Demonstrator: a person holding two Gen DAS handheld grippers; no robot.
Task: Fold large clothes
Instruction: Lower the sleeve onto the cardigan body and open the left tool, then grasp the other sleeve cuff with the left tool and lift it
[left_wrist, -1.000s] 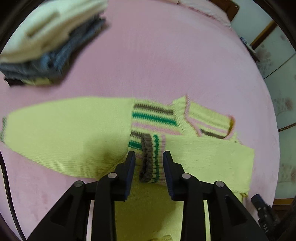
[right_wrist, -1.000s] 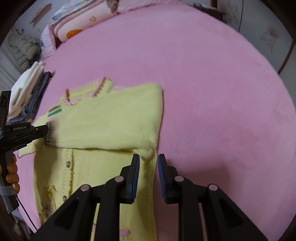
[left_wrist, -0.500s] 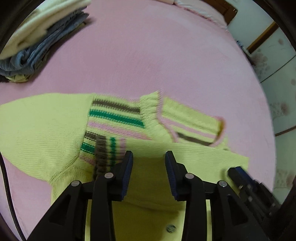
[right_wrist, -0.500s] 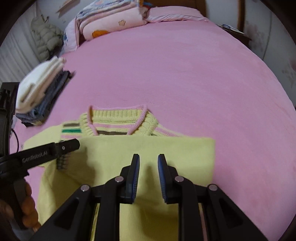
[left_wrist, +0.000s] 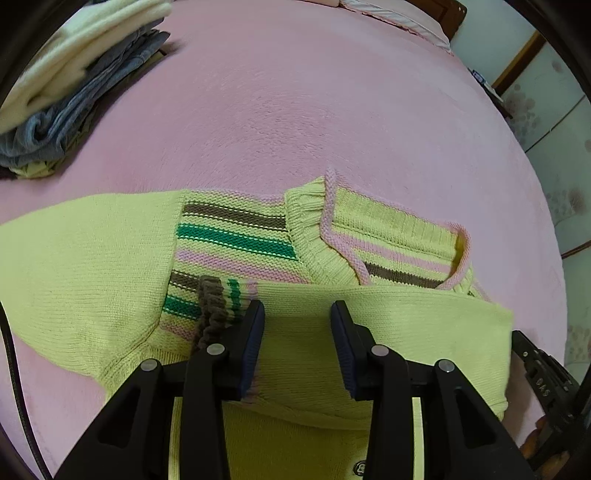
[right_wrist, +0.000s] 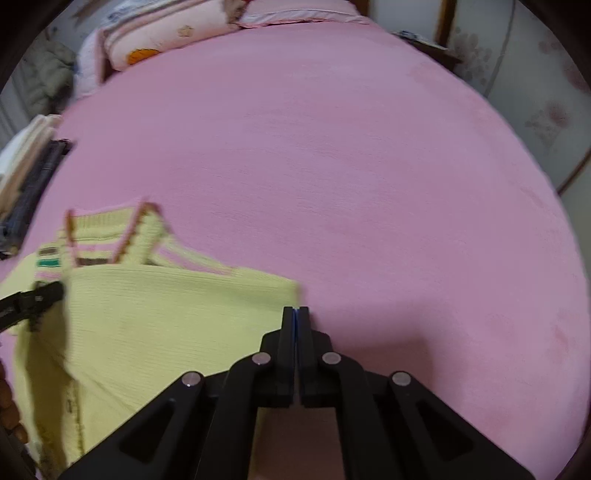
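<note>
A yellow knit cardigan (left_wrist: 92, 266) with brown, green and pink stripes lies on the pink bed (left_wrist: 295, 110). One sleeve is folded across its chest (left_wrist: 388, 321); the other sleeve stretches out to the left. My left gripper (left_wrist: 297, 314) is open and empty just above the folded sleeve, its striped cuff (left_wrist: 212, 314) beside the left finger. In the right wrist view the cardigan (right_wrist: 147, 314) fills the lower left. My right gripper (right_wrist: 295, 310) is shut with nothing between its fingers, at the folded sleeve's right edge. The left gripper's tip shows there (right_wrist: 37, 299).
A stack of folded clothes (left_wrist: 66, 85) with jeans lies at the far left on the bed. Folded bedding (right_wrist: 166, 33) sits at the head of the bed. A wall and door frame (left_wrist: 546, 74) bound the right side.
My right gripper has shut and shifted to the right edge of the folded sleeve. My left gripper stays open over the sleeve and has barely moved.
</note>
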